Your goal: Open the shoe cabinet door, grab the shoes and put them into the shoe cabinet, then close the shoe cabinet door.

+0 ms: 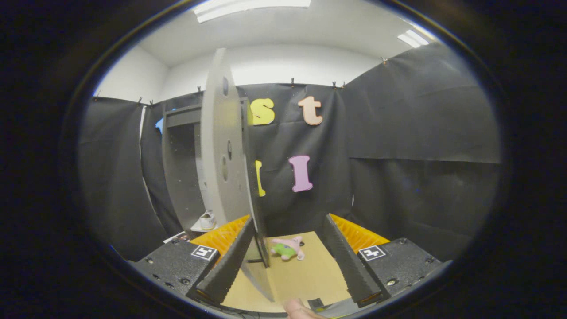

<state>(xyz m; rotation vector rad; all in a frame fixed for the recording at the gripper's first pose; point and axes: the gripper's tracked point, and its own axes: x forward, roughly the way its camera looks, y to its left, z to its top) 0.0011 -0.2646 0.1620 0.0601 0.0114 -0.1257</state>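
**Door swung out, edge between your fingers**

Furthest left stands the shoe cabinet, a tall, flat grey box with its inside open to you. Low at its foot sits a pale shoe, already on the bottom shelf as far as you can tell. Next comes the door, a smooth grey panel with round holes, seen edge-on because it is swung wide; closing it looks like your remaining step. Your gripper has its ridged fingers spread apart, pressing on nothing, with the door's lower edge just inside the left one. Beyond them, a soft pink and green toy lies on the tan board floor.
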